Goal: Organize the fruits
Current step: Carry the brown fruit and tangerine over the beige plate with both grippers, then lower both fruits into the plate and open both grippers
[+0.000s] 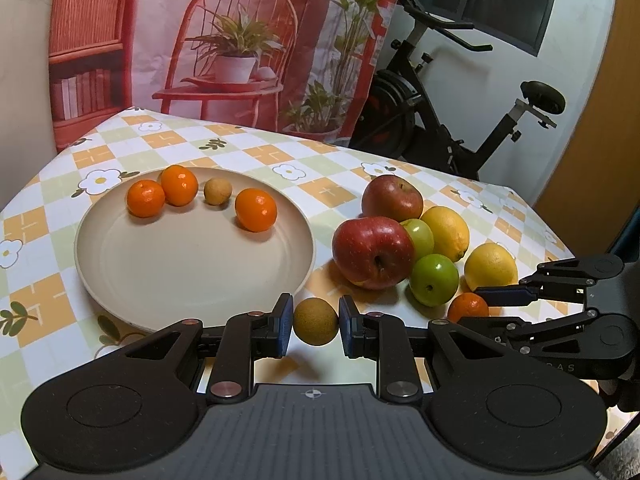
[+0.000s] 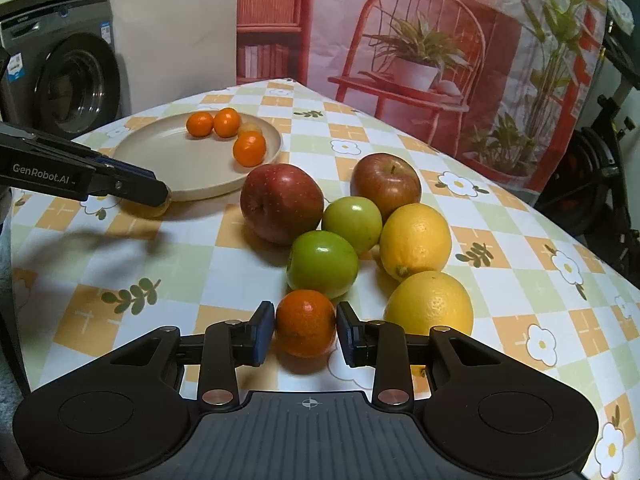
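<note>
Gripper (image 1: 316, 327) on our left, angled downward and marked "GenRobot.AI", clamps a small round tan fruit (image 1: 315, 321); our right gripper (image 2: 306, 334) brackets a small orange tangerine (image 2: 305, 328), pads barely apart.

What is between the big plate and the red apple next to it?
Nothing: only bare checked tablecloth separates the plate from the nearer red apple, seen from the left wrist.

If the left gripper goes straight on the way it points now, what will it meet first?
Probably the near rim of the beige plate. The left gripper holds a small brown fruit, and depth is unclear.
</note>
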`<state>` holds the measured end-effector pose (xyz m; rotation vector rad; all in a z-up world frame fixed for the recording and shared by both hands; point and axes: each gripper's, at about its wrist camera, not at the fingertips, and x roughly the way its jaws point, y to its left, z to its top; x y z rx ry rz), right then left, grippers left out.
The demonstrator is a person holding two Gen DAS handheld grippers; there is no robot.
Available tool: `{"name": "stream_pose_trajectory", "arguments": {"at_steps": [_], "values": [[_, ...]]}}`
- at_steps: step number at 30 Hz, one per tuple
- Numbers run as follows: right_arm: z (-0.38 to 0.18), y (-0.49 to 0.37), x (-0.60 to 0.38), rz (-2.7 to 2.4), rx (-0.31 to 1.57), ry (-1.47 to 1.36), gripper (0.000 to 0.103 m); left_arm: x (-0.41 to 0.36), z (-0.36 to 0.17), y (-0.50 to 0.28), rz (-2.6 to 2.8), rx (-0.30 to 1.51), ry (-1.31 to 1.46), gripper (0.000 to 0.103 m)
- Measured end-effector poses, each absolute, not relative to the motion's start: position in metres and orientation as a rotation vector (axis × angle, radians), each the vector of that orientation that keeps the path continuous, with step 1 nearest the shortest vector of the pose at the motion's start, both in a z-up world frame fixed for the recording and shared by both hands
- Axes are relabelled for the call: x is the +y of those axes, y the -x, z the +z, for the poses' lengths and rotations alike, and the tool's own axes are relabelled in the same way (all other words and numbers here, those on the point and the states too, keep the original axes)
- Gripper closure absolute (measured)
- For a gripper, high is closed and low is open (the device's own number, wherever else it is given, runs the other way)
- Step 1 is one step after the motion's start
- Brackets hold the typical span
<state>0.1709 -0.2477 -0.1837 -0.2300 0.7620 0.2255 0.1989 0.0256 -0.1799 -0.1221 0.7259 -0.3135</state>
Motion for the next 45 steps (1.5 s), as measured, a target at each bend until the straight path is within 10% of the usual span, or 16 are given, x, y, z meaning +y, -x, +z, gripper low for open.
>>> {"name": "stream_pose_trajectory", "arguments": {"at_steps": [24,45], "values": [[-0.112,-0.24,-0.207,0.347,0.613,0.243,0.073,0.098,-0.144,-0.249,-0.148,0.632,0.078,0.077],[-0.175,-0.335,-0.141,0.408,0.816,0.388,0.074,0.128,-0.185,-0.296,-0.136,0.723,0.046,0.077]]}}
